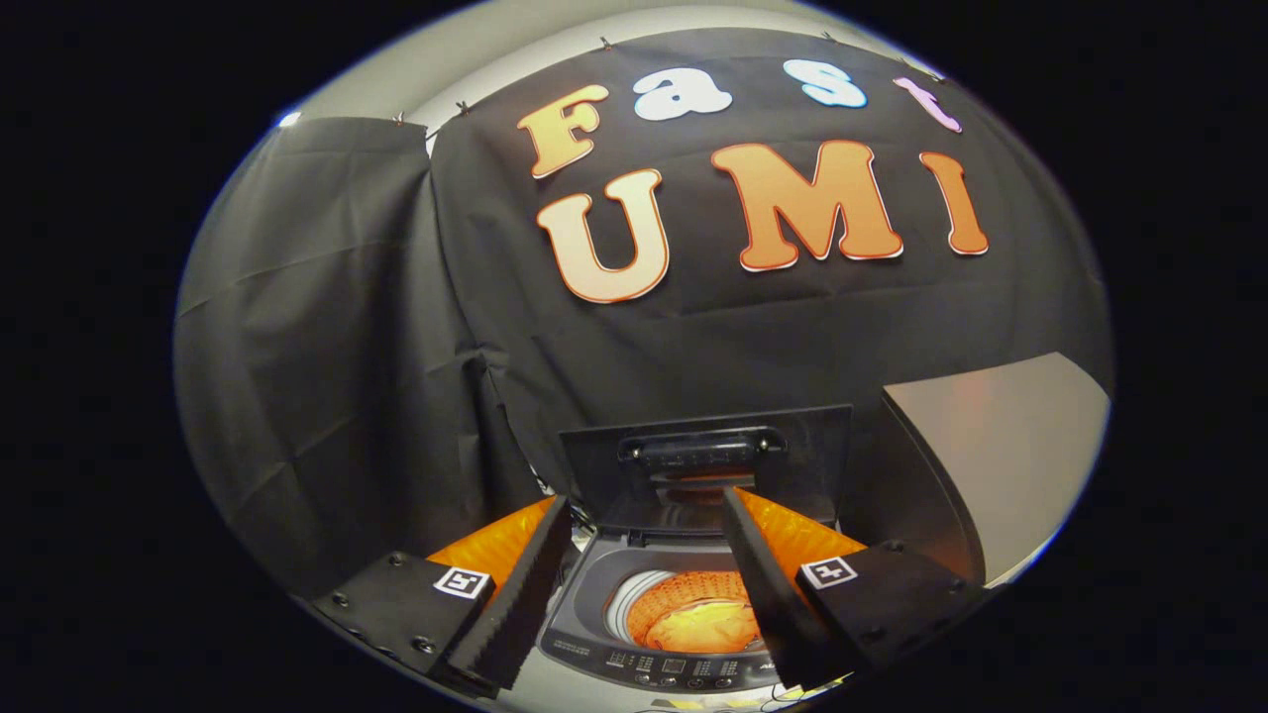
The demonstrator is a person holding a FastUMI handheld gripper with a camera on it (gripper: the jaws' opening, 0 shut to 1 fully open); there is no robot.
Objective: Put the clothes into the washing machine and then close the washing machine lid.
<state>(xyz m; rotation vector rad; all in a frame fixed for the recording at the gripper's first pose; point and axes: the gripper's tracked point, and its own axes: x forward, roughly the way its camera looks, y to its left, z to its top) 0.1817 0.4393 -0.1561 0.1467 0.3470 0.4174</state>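
A small grey top-loading washing machine [594, 604] stands below and between my fingers. Its dark lid [705, 460] is raised upright at the back, handle facing me. Inside the round orange-lit drum [684, 604] lies a yellow garment [705, 626]. My gripper [644, 525] hovers above the machine's opening, open, with nothing between the black ridged fingers [525, 584]. The right finger [763, 574] hides the drum's right side.
The machine's control panel [659, 665] runs along its near edge. A grey-topped surface [1001, 456] stands to the right of the machine. Black cloth walls close in behind and to the left.
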